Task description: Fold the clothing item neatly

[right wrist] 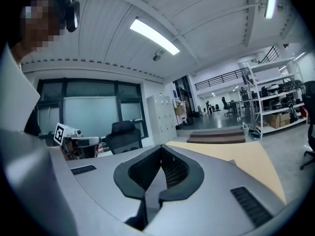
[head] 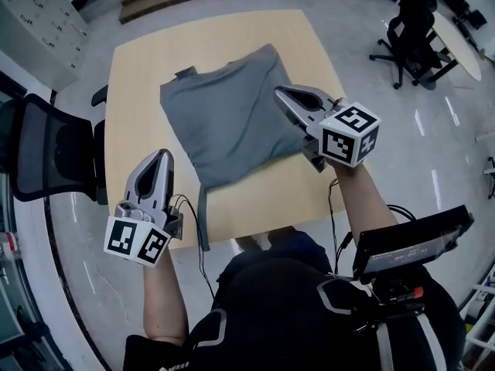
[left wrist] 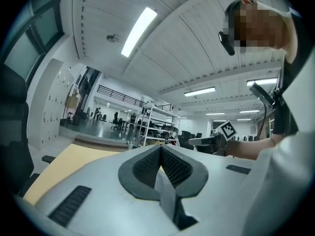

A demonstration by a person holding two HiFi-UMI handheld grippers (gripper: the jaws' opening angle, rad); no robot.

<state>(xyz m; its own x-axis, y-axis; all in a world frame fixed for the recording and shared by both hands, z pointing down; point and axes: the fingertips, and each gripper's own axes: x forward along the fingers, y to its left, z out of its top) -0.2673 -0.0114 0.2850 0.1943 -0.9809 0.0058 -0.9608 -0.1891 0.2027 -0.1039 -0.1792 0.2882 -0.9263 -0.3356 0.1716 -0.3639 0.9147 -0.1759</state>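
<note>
Grey fabric T-shirt [head: 232, 114] lies on pale wooden counter [head: 139, 76]; left gripper [head: 164, 155] and right gripper [head: 279, 91] hover, fingers closed together, holding nothing.

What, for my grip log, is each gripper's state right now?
Left gripper: shut, nothing between its jaws.
Right gripper: shut, also empty; the grey shirt lies on the table.

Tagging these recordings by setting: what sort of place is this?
Probably an open-plan office or lab: wheeled office chairs, open metal shelving, a bank of lockers and a wooden worktable.
</note>
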